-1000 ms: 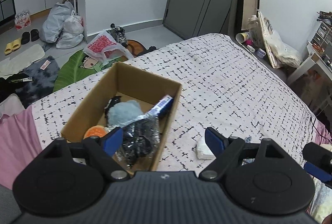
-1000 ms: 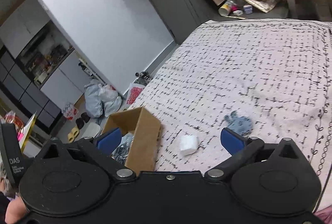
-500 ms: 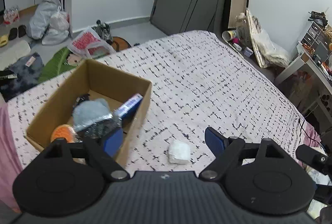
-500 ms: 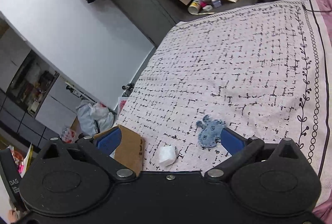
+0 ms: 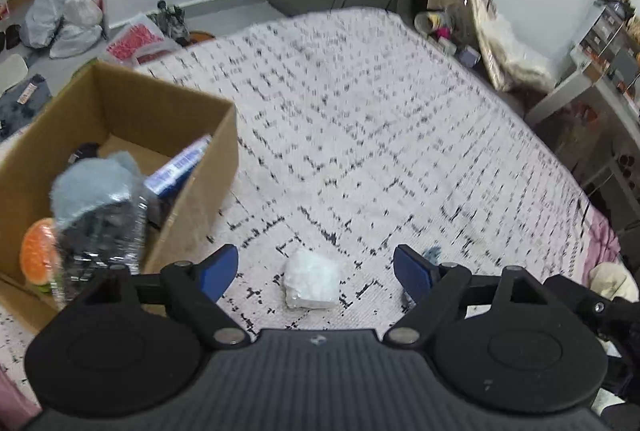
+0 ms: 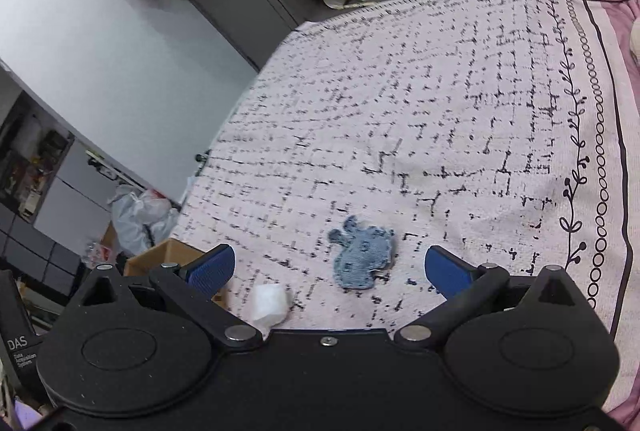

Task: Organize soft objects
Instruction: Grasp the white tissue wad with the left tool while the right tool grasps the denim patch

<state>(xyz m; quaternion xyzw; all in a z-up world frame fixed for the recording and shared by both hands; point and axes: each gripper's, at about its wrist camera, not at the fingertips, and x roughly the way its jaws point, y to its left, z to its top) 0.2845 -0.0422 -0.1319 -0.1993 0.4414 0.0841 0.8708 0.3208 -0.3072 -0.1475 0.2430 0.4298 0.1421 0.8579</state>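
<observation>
Left hand-held gripper [image 5: 316, 267] was held wide open, empty, white wad [image 5: 312, 280] between fingers | right hand-held gripper [image 6: 330, 265] likewise, denim toy [image 6: 362, 257] between fingers.

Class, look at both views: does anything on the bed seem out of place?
Yes. Two soft items lie loose on the blanket outside the cardboard box: a white wad beside the box, and a blue denim patch farther out.

Even, soft indoor light — faint shadows, motion blur in left view, fisheye-bent edges.
</observation>
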